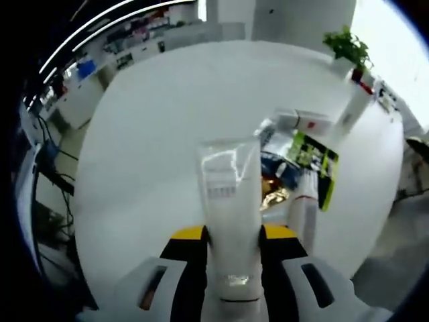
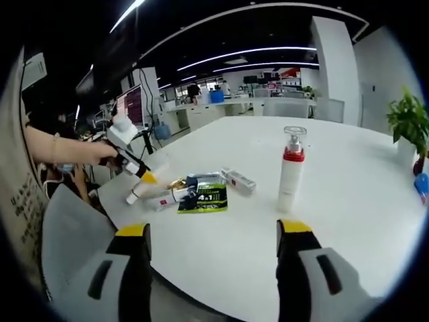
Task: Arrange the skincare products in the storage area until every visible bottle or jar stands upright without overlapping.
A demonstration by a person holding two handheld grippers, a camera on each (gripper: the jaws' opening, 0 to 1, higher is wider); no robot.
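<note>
The left gripper (image 1: 232,251) pinches a white squeeze tube (image 1: 231,194) between its yellow-tipped jaws, crimped end pointing away over the round white table (image 1: 154,134); from the right gripper view the same gripper (image 2: 149,178) appears at the table's near-left edge, held by a person's hand (image 2: 100,153), with the tube (image 2: 139,190) slanting down toward the tabletop (image 2: 335,221). The right gripper (image 2: 213,238) hangs with its jaws spread wide and nothing between them, back from the table's edge. One product already stands upright: a white pump bottle (image 2: 291,171) with a red collar and a clear cap, well apart from the others; in the left gripper view it rises at the far right (image 1: 355,107). The rest remain in a loose cluster: a green-and-black sachet (image 2: 204,198) lying flat, a small white box (image 2: 239,180) on its side, a dark blue item (image 2: 201,179) and something gold (image 2: 177,182) beside it, and a white and red tube (image 2: 161,198) lying down at the cluster's near edge. Several of these touch or overlap; exactly which cannot be told. By this reading the task is at an early stage: one bottle stands, one tube is in hand and not yet set down, and the lying cluster is still to be separated and stood up. A potted plant (image 2: 409,124) stands at the table's far right edge.
</note>
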